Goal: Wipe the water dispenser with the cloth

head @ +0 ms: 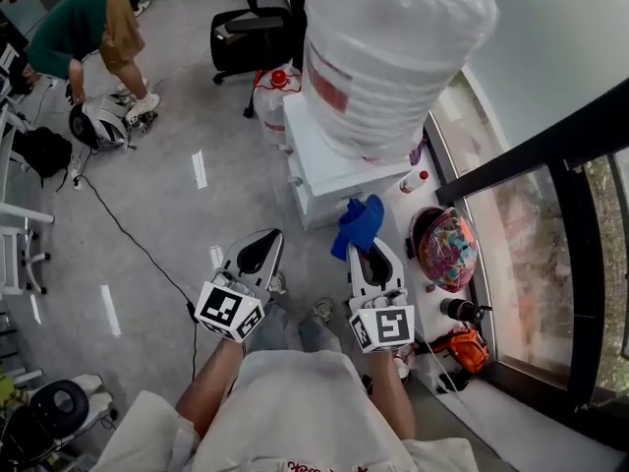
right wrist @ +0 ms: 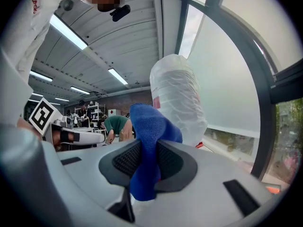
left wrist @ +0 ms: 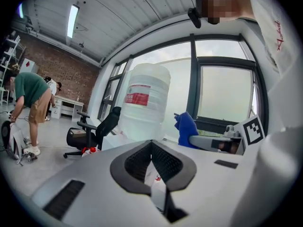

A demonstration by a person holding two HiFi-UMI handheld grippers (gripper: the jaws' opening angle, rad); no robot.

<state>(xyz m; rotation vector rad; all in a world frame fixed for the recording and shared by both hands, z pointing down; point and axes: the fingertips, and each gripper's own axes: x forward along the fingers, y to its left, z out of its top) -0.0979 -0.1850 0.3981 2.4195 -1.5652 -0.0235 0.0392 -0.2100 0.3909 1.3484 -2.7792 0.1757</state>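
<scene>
The white water dispenser [head: 319, 170] stands ahead by the window, with a big clear water bottle [head: 388, 52] on top. My right gripper [head: 366, 247] is shut on a blue cloth [head: 358, 225], held just in front of the dispenser's lower front. In the right gripper view the blue cloth [right wrist: 147, 145] sticks up between the jaws with the bottle [right wrist: 177, 103] behind it. My left gripper [head: 257, 252] hangs to the left, shut and holding nothing. In the left gripper view my left gripper [left wrist: 152, 161] points towards the bottle [left wrist: 143, 103].
A black office chair [head: 254, 33] stands behind the dispenser, and a spare bottle with a red cap [head: 275, 91] beside it. A person [head: 88, 29] bends over at the far left. A colourful helmet [head: 447, 247] and an orange tool [head: 462, 347] lie along the window sill. A cable [head: 128, 234] crosses the floor.
</scene>
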